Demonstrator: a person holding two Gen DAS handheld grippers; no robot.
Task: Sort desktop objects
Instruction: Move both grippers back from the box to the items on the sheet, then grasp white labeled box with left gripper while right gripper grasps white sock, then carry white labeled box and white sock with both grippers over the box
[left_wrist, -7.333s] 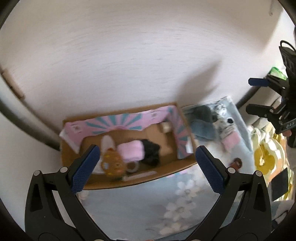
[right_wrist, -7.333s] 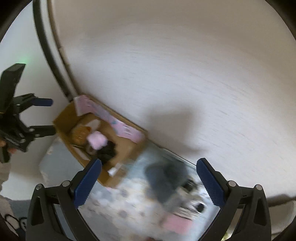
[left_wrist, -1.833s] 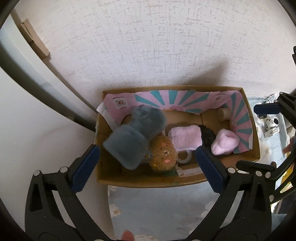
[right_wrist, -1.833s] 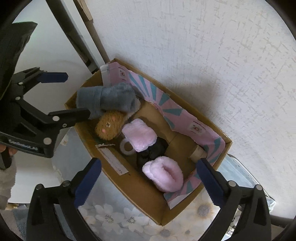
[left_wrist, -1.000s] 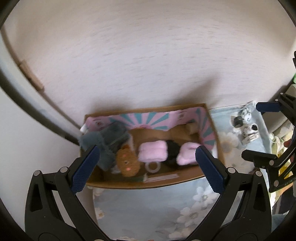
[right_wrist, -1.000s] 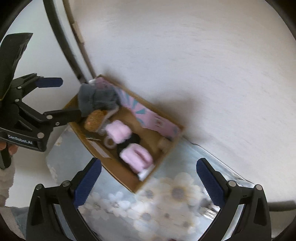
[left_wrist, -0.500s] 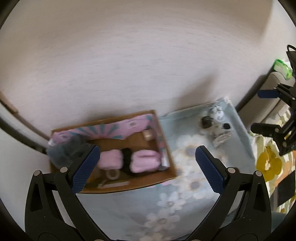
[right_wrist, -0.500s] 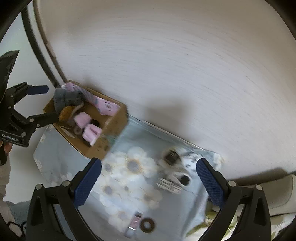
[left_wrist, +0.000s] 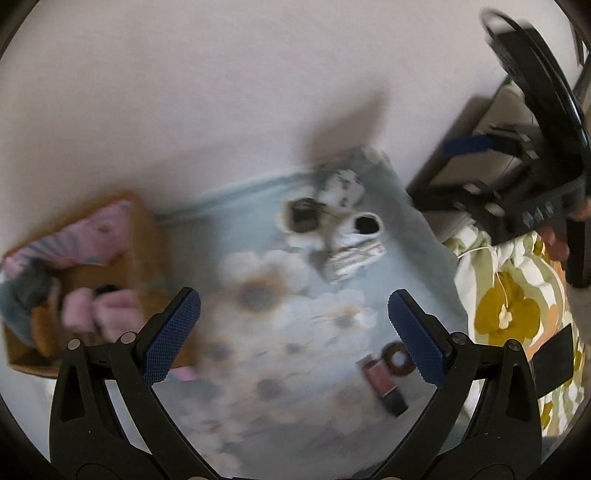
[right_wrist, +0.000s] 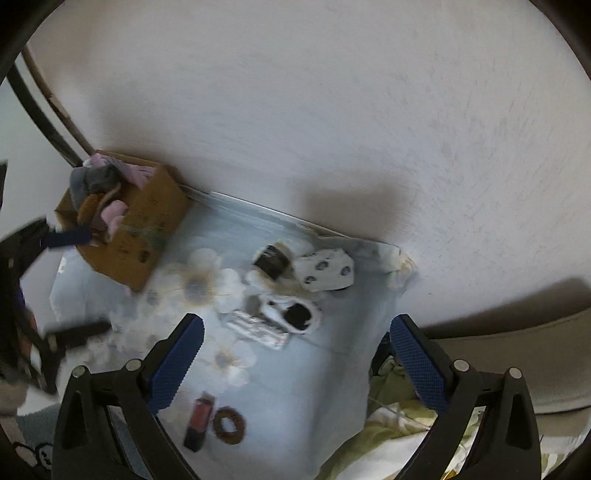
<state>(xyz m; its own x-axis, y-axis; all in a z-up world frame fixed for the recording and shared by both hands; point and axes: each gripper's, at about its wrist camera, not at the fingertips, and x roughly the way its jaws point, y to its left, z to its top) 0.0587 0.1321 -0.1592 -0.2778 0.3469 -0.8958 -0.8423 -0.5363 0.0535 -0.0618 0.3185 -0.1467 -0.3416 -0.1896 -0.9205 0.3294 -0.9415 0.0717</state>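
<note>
Both grippers — left (left_wrist: 293, 328) and right (right_wrist: 295, 350) — hover empty, fingers spread wide. The spotted socks (right_wrist: 325, 273) lie heaped near the wall, well apart from the cardboard box (right_wrist: 140, 221). A pinch could drag several (they overlap) or snag the floral cloth (right_wrist: 332, 369).

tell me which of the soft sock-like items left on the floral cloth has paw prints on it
The white folded one with dark paw prints, nearest the wall. The two fluffy white ones, and, show dark openings instead.
</note>
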